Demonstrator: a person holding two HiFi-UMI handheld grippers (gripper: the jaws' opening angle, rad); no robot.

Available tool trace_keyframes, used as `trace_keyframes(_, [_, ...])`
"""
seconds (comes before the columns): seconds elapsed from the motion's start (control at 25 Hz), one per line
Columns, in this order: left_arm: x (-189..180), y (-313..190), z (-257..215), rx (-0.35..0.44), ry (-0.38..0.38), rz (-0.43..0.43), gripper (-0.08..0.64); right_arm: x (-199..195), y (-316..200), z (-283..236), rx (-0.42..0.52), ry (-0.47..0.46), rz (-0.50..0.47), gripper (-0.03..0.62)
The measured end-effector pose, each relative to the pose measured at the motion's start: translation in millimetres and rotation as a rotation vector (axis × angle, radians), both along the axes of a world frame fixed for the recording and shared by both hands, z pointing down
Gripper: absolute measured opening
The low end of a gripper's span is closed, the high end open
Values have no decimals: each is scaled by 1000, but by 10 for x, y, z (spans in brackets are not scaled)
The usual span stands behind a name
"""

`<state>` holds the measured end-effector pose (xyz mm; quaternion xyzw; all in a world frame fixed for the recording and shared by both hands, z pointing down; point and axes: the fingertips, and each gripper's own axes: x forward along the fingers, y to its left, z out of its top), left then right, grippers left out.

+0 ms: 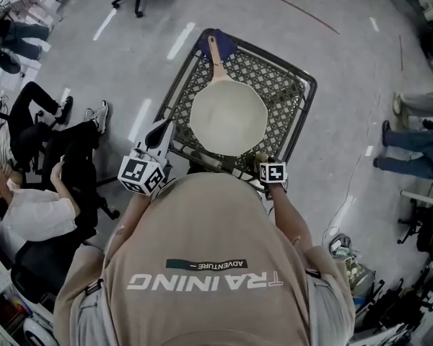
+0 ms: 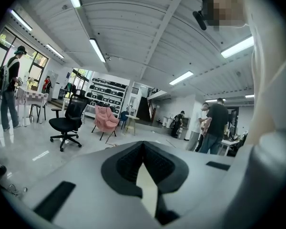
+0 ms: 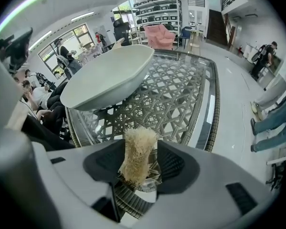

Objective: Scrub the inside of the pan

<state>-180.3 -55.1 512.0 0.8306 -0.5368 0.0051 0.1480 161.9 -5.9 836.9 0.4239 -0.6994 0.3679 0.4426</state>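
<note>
Right gripper [image 3: 141,151] jaws spread, loose about a fibrous scrubber [image 3: 136,161]; left gripper [image 2: 143,146] jaws closed, empty. Wicker table [image 1: 303,85] bears the pan [image 1: 227,117]: likely rigid, weighty, slick; take its wooden handle [image 1: 217,58]. Scrubber soft, light.

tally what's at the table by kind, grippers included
table: 1
pan: 1
scrubber: 1
blue thing at the far corner, too small to identify: 1
grippers: 2 (left gripper, right gripper)
total: 6
</note>
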Motion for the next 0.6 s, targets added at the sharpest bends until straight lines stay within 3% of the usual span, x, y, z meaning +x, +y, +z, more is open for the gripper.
trace_keyframes(0.12, [-8,-39,73,-6,29,1,17,11,-32,-76,30,17,-5,222])
trace_keyframes(0.32, [22,-301,222,5,64,21,17,-72,-335,-287,132,-62,36,213])
trace_keyframes(0.48, [195,-231,372,-42,84,68,17,-150,-160,-566,171,-122,22,124])
trace_keyframes(0.6, [314,-491,245,-9,85,125,17,-234,-471,-992,283,-151,27,64])
